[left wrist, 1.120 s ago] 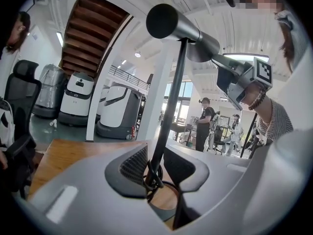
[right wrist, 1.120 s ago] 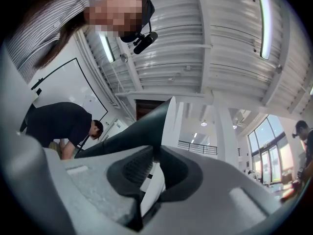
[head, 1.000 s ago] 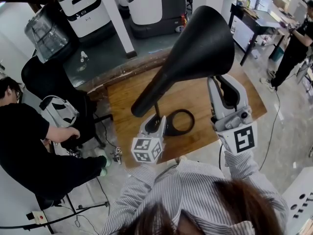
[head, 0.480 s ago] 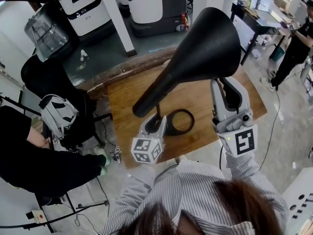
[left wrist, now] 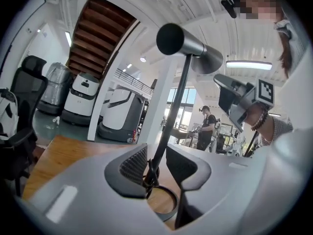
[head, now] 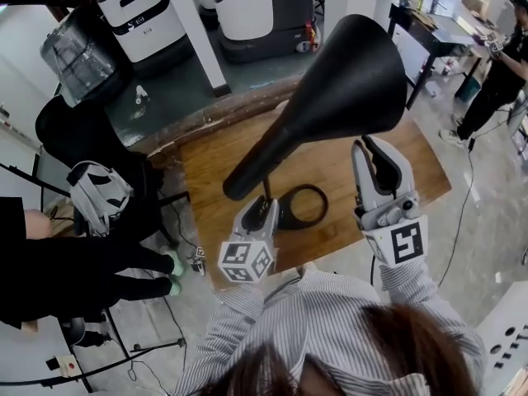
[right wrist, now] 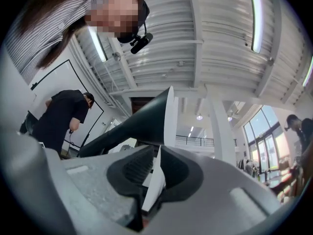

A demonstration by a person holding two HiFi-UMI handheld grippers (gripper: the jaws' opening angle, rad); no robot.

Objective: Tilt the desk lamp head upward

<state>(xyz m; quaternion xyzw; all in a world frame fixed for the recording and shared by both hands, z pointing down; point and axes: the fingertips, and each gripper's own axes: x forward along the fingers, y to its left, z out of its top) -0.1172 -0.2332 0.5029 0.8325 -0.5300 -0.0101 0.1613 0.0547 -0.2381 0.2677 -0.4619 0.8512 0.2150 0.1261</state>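
Looks near done: lamp head (head: 346,81) tipped up above table (head: 206,167), rim clamped in right gripper (head: 371,148), left gripper (head: 266,207) jaws just opening, slack round stem (left wrist: 172,121); left only to release.

Wooden table (head: 206,165) bearing the desk lamp's ring base (head: 322,206)

The lamp head (head: 330,97) hides the top of its stem (head: 266,186) and the tabletop (head: 214,167) beneath it. My right gripper (head: 365,147) meets its rim, and the fingertips are lost in the dark there. Left of the lamp head, a person in black (head: 66,275) is cut by the frame edge. Far right of it, a second person (head: 495,81) is cut off too.
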